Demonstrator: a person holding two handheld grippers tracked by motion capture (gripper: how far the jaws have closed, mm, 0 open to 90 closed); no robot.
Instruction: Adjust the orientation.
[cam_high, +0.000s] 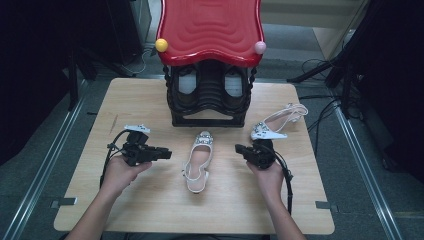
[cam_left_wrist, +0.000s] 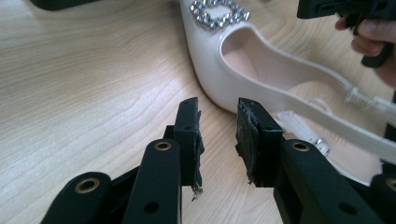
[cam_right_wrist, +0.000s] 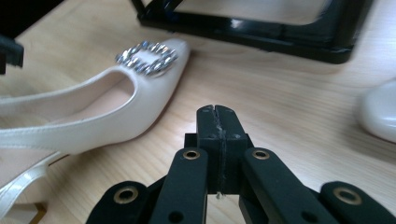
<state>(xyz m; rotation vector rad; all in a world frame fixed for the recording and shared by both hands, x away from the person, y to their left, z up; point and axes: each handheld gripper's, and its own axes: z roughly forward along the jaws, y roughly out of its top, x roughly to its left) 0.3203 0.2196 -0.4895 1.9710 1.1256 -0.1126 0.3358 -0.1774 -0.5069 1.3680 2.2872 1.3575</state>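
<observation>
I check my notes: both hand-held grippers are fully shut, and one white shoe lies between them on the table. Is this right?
Not quite. The left hand-held gripper is open, nothing between its pads, as the left gripper view shows. The right hand-held gripper is shut, and the white shoe lies between them.

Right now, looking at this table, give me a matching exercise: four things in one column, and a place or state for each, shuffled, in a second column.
1. left gripper
2. right gripper
3. middle shoe
4. yellow ball

A. jaws shut, empty
B. on the red top's corner
C. jaws apart, empty
D. upright between the two grippers

Pairs: 1-C, 2-A, 3-D, 4-B
</observation>
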